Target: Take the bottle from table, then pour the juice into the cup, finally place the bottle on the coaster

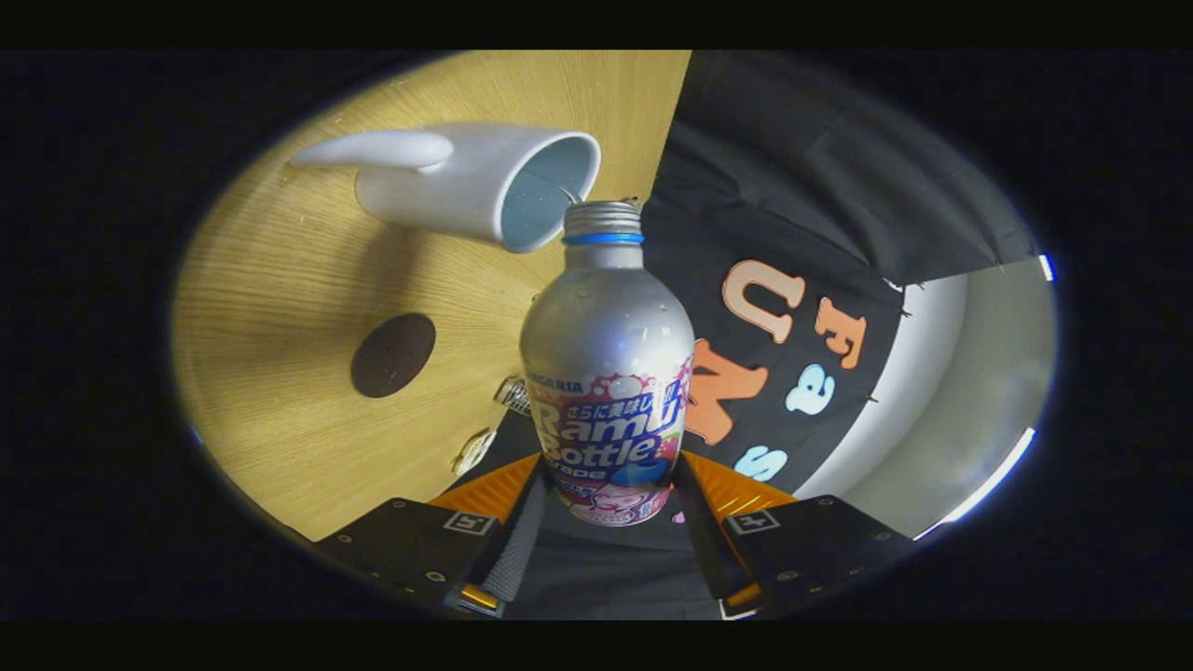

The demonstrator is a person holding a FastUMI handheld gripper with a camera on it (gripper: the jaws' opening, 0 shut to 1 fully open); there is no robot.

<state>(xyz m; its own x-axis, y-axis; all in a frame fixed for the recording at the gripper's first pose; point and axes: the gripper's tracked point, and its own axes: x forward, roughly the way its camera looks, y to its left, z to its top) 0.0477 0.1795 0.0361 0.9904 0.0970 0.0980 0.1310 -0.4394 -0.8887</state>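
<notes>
The silver bottle (608, 363) sat clamped between the two fingers of the claw (610, 508), both pressing on its labelled lower body, with its uncapped threaded neck pointing forward. The neck's mouth lay right at the rim of the white cup (466, 186), whose pale blue inside faced the bottle. The whole scene appeared rolled sideways. The cup stood on the wooden table (270, 373). A dark round coaster (393, 354) lay on the table, apart from the cup and beside the bottle's body.

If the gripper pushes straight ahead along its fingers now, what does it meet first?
The gripper is shut on the bottle, whose open mouth leads. It would likely meet the white cup's rim first, though the remaining gap is hard to judge.
</notes>
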